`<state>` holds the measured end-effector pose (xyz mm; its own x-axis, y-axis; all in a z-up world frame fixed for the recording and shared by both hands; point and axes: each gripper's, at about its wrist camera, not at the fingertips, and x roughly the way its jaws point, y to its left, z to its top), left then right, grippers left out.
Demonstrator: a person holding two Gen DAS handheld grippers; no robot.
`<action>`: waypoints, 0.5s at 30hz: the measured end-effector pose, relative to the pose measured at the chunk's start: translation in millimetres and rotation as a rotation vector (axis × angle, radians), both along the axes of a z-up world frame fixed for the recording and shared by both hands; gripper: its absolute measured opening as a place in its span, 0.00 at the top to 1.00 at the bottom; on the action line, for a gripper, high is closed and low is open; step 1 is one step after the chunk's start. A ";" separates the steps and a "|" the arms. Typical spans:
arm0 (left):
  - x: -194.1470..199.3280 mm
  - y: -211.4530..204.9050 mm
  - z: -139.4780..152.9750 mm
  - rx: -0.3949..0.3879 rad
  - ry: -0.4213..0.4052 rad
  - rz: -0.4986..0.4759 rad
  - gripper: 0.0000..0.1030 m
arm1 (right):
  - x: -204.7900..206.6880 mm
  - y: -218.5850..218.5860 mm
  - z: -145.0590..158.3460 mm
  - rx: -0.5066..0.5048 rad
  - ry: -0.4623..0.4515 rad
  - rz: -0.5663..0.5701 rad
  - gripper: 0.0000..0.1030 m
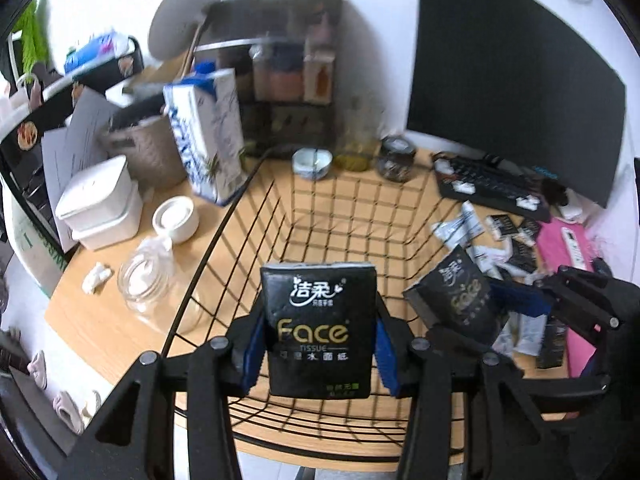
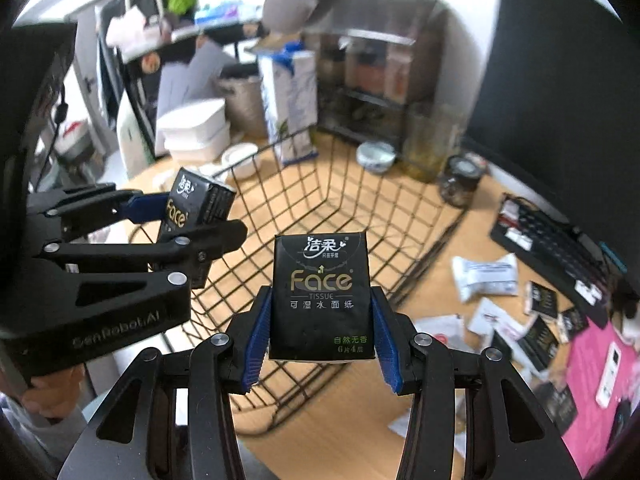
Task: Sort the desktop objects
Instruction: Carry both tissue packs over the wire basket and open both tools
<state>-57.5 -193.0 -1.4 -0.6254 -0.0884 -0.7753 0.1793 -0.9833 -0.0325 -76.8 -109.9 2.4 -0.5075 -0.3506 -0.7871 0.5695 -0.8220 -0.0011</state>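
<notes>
left gripper (image 1: 320, 344): closed on a black "Face" tissue pack (image 1: 318, 326), blue pads pressed against both long sides; pack upright, label facing the camera, upper part standing clear above the fingertips.
left pack position: held over the near end of the wire basket (image 1: 344, 216), above the mesh floor, not touching it.
right gripper (image 2: 322, 340): closed on a second black "Face" tissue pack (image 2: 320, 296), same grip, pads on both sides, label to camera, upright.
right pack position: over the basket's near edge; mesh visible behind and below it.
cross view, left wrist camera: right gripper's pack sits tilted at the basket's right rim, gripper body coming in from the right.
cross view, right wrist camera: left gripper enters from the left with its pack turned edge-on over the basket's left rim.
spacing: the 2 grippers are side by side, near each other, not touching.
basket: black wire, on the wooden desk (image 1: 132, 320); no items visible inside.
loose items: scattered sachets and small black packets (image 2: 516, 312) on the desk right of the basket, next to a pink sheet (image 2: 600, 380).
behind basket: blue-and-white carton (image 1: 208, 136), small bowl (image 1: 312, 162), dark-lidded jar (image 1: 396, 158), keyboard (image 1: 492, 188), monitor (image 1: 516, 80).
left of basket: white lidded boxes (image 1: 100, 204), clear glass jar (image 1: 144, 280).
</notes>
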 end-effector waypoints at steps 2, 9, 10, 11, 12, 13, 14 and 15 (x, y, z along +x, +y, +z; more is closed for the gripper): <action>-3.2 -2.1 -5.6 0.002 -0.018 -0.003 0.50 | -3.6 -6.4 -10.8 0.014 -0.017 0.008 0.55; -9.9 -1.6 -18.3 0.008 -0.066 0.001 0.50 | -11.9 -7.3 -26.9 0.032 -0.044 0.001 0.55; -10.8 -2.1 -19.9 0.007 -0.070 0.003 0.50 | -12.1 -8.0 -27.5 0.033 -0.045 0.002 0.55; -11.3 -2.4 -21.0 0.008 -0.075 0.006 0.50 | -12.4 -8.2 -28.0 0.033 -0.047 0.003 0.55; -11.9 -2.5 -21.8 0.009 -0.080 0.008 0.50 | -12.1 -8.1 -27.8 0.033 -0.047 0.004 0.55; -11.8 -2.5 -22.4 0.009 -0.082 0.009 0.50 | -11.5 -8.4 -28.1 0.033 -0.041 0.006 0.55; -12.1 -2.5 -22.8 0.008 -0.084 0.009 0.50 | -11.0 -8.5 -28.2 0.037 -0.034 0.005 0.55; -11.4 -2.8 -22.3 0.010 -0.080 0.013 0.48 | -10.7 -8.2 -28.2 0.040 -0.028 0.001 0.55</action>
